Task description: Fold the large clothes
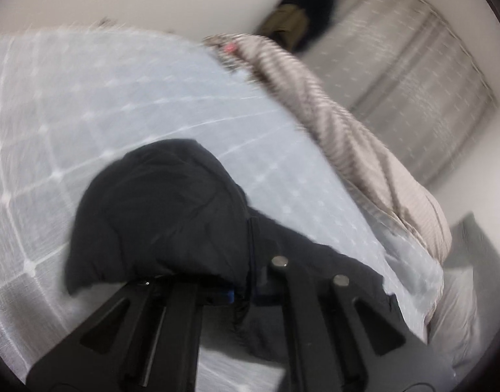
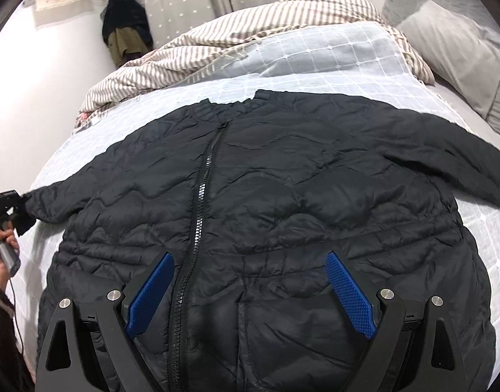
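While the right gripper [image 2: 250,290] is held low over the hem of the black jacket [image 2: 282,196], its jaws are spread wide, with the blue pads [image 2: 349,294] apart and nothing between them. The left gripper [image 2: 11,202] is seen at the bed's left edge, held in the person's left hand [image 2: 0,254], and is clamped on the cuff of the jacket's left-side sleeve [image 2: 54,202]. In the left wrist view (heavily blurred) the dark sleeve fabric [image 1: 158,209] is bunched over the fingers, so the grip itself appears closed on it, though the pads are mostly hidden.

The jacket is laid front-up on the pale blue checked bedspread [image 2: 331,62], near the bed's near edge. Its long axis is run from the hem, nearest the right gripper, to the collar [image 2: 233,98], which is pointed toward the striped duvet [image 2: 250,23] at the far edge. The zipper [image 2: 201,202] is closed along that axis, and both sleeves are spread outward toward the bed's side edges. Grey pillows [image 2: 452,49] are seen at the far right corner.
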`<state>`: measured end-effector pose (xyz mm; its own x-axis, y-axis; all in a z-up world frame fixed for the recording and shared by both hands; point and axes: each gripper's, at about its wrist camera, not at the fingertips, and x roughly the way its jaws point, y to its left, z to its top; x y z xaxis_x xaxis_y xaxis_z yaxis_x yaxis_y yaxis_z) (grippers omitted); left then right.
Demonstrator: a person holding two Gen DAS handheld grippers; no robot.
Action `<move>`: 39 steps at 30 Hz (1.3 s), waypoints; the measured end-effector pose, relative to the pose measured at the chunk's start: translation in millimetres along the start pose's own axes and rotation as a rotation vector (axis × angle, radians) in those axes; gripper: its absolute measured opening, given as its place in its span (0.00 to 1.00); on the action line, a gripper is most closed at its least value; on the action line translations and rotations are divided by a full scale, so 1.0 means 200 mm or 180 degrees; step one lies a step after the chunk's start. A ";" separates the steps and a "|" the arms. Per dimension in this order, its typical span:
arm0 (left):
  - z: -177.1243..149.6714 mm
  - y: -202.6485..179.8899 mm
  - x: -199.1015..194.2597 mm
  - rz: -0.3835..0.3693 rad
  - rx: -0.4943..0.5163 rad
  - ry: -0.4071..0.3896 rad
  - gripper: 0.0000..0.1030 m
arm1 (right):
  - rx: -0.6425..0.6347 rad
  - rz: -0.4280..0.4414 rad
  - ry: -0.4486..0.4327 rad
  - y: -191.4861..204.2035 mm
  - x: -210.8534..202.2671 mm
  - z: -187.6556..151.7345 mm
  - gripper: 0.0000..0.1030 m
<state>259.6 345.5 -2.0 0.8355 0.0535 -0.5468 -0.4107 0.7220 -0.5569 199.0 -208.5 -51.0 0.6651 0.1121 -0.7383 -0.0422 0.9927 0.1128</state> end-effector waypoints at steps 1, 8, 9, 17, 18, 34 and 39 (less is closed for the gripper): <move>0.00 -0.08 -0.03 -0.0051 0.0098 -0.0011 0.06 | 0.0024 0.0011 0.0000 -0.01 0.00 0.00 0.92; -0.09 -0.53 -0.15 -0.0401 0.0641 0.0040 0.06 | 0.0060 0.0034 -0.0070 -0.03 -0.05 0.01 0.92; -0.11 -0.59 -0.16 -0.0452 0.0707 0.0078 0.06 | 0.0063 0.0030 -0.0076 -0.03 -0.05 0.01 0.92; -0.41 -1.01 -0.14 -0.0724 0.1259 0.0355 0.06 | 0.0267 0.0097 -0.0083 -0.09 -0.06 0.03 0.92; -0.48 -1.07 -0.13 -0.0742 0.1394 0.0381 0.06 | 0.0315 0.0099 -0.0083 -0.11 -0.07 0.03 0.92; -1.29 -1.28 0.22 -0.0975 0.2394 0.1628 0.09 | 0.0500 0.0087 -0.0011 -0.18 -0.06 0.04 0.92; -1.34 -1.26 0.18 -0.1115 0.2576 0.1823 0.50 | 0.0466 0.0095 0.0028 -0.16 -0.04 0.05 0.92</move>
<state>295.4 -19.7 -49.6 0.4762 -0.4293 -0.7674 0.3635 0.8908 -0.2727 201.5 -241.8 -42.2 0.6587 0.1425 -0.7388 0.0479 0.9720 0.2301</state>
